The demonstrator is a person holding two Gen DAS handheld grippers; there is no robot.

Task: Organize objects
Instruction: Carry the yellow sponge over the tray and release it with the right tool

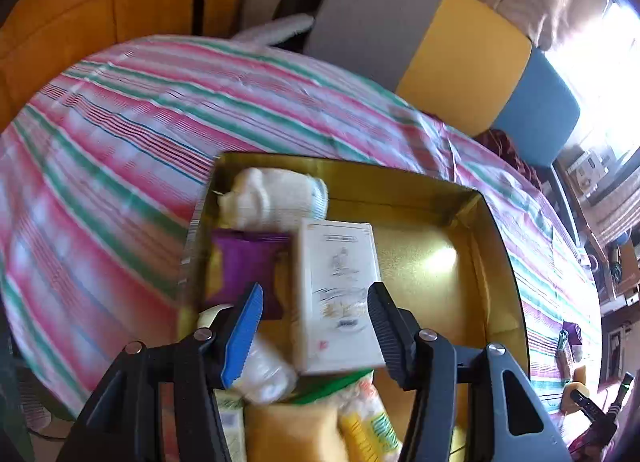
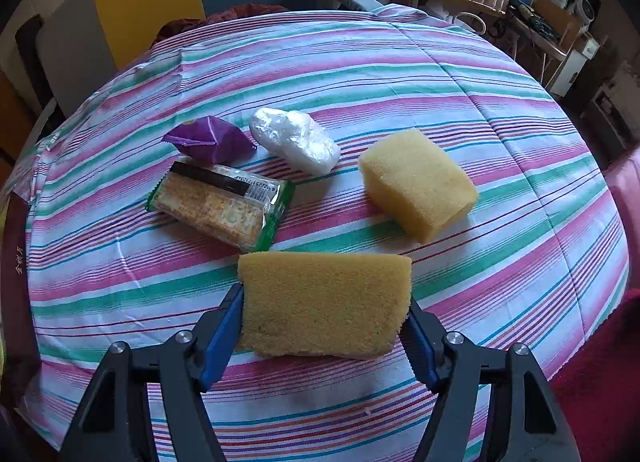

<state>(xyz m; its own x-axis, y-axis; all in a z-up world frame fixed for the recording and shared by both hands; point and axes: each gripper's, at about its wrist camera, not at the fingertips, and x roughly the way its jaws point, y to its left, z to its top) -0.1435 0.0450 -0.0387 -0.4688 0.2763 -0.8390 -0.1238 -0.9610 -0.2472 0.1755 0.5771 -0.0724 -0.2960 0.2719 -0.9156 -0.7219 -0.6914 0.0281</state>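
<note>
In the left wrist view a gold tin lies on the striped cloth. It holds a white roll, a purple packet, a white carton, a plastic-wrapped bundle, a yellow sponge and a yellow snack bag. My left gripper hovers over the tin, open. The carton lies between the fingers, with a gap at the blue left pad. My right gripper is shut on a yellow sponge. Beyond it lie another sponge, a cracker packet, a purple packet and a white plastic bundle.
The round table has a pink, green and white striped cloth. A dark red lid shows at its left edge. A grey, yellow and blue seat back stands behind the table, and cluttered shelves at the right.
</note>
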